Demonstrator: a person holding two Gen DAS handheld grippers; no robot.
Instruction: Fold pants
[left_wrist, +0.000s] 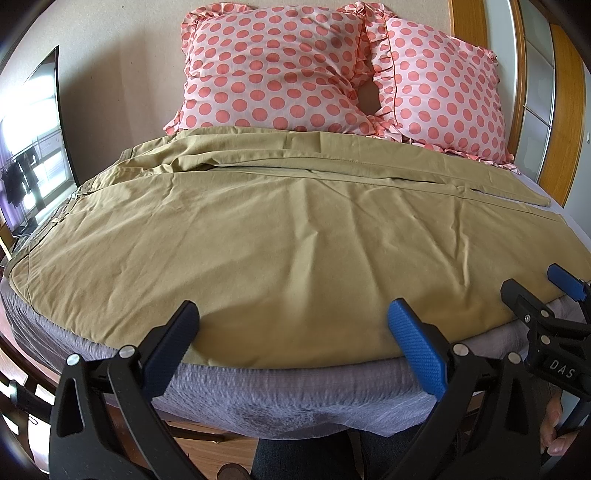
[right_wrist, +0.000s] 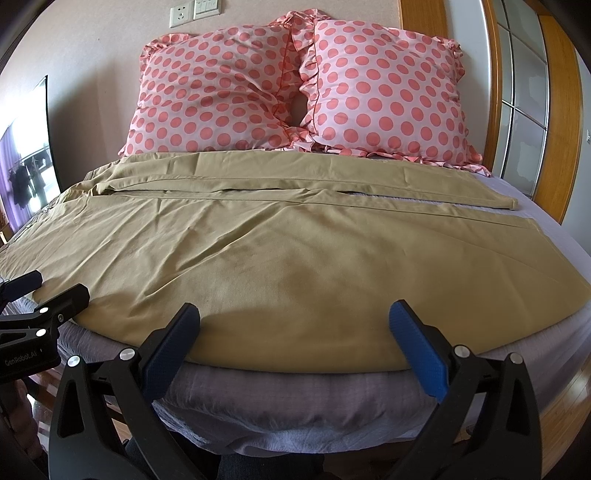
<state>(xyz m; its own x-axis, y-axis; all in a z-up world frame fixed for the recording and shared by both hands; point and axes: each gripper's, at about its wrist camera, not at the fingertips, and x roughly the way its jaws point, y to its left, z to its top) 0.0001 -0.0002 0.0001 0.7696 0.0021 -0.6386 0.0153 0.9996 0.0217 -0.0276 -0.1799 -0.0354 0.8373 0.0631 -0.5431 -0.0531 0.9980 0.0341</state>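
Khaki pants (left_wrist: 280, 229) spread flat across the bed (left_wrist: 280, 391), waist at the left, legs running right.

Both tools hover at the near bed edge, left tool (left_wrist: 293, 334) and right tool (right_wrist: 295, 332) spread wide, gripping nothing; two polka-dot pillows (right_wrist: 295, 92) stand at the far end.

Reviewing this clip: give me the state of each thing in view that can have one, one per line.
Pants: spread flat on the bed, legs side by side, unfolded.
Left tool: open, at the near pant edge, holding nothing.
Right tool: open, at the same edge, empty.
Pillows: upright against the wall.
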